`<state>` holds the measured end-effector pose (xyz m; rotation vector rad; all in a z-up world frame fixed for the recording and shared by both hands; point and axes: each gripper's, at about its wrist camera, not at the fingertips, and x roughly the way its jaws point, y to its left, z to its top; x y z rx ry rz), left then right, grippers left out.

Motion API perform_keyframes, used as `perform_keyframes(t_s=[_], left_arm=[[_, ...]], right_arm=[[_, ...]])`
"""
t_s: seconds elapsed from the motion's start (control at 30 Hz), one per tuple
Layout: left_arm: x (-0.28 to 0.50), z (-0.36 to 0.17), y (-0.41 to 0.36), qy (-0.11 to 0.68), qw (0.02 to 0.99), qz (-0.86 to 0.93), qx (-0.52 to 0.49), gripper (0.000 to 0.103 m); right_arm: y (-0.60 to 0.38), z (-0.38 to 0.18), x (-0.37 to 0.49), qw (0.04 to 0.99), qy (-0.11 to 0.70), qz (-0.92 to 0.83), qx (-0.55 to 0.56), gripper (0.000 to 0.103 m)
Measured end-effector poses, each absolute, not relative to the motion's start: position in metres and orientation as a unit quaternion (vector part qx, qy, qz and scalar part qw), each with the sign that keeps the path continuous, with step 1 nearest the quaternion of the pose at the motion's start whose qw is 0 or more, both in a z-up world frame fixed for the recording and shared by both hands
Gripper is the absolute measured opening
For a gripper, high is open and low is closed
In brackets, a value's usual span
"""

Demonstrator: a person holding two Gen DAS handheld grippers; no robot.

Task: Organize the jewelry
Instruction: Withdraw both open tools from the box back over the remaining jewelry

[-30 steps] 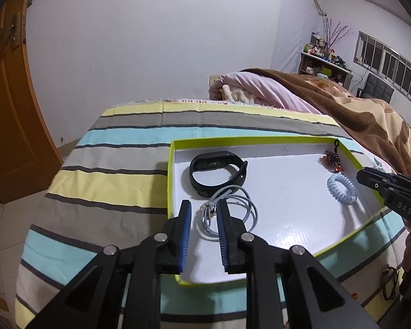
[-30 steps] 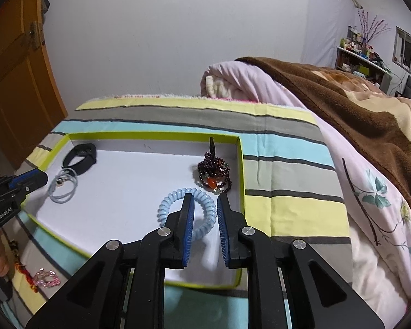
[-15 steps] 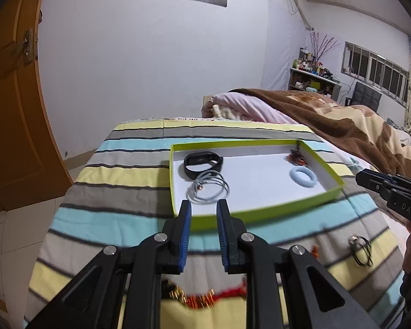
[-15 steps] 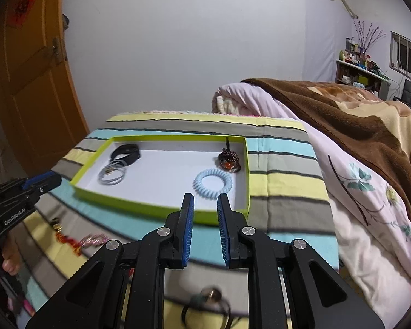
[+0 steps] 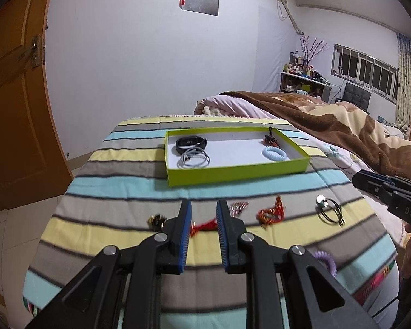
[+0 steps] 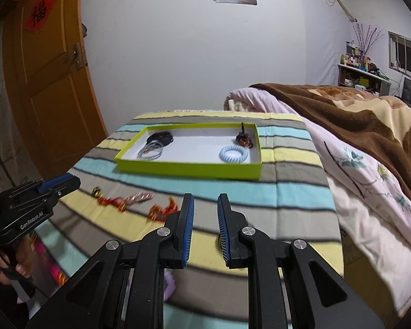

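A lime-green tray (image 5: 233, 170) (image 6: 189, 170) lies on the striped blanket. It holds a black band (image 5: 191, 144), a grey cord coil (image 5: 193, 161), a light-blue spiral tie (image 5: 274, 154) (image 6: 234, 153) and a dark beaded piece (image 6: 243, 138). Loose red-gold ornaments (image 5: 271, 211) (image 6: 161, 211), a pink piece (image 5: 238, 206), black hair ties with a silver charm (image 5: 328, 210) and a purple spiral tie (image 5: 326, 261) lie in front of the tray. My left gripper (image 5: 203, 205) and right gripper (image 6: 205, 200) hover over these items. Both are open and hold nothing.
The striped blanket (image 5: 117, 208) covers a table-like top that drops off at the left edge toward an orange door (image 5: 16, 115). A brown and pink quilt (image 6: 356, 137) is heaped on the right. A person's hand (image 6: 2, 266) holds the left gripper's handle.
Both grippers have drawn back from over the tray toward the near edge and risen a little. The loose ornaments and ties in front of the tray have come into view.
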<state>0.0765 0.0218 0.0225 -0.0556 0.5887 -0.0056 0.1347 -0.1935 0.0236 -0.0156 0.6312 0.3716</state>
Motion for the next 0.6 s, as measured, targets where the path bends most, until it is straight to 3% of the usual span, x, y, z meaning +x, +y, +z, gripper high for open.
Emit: perform_keyframes(t_s=[0.6], left_arm=[[0.027, 0.013, 0.024, 0.294, 0.955, -0.005, -0.048, 0.02]], right_arm=[[-0.207, 0.015, 0.086, 0.931, 0.313, 0.185, -0.001, 0.018]])
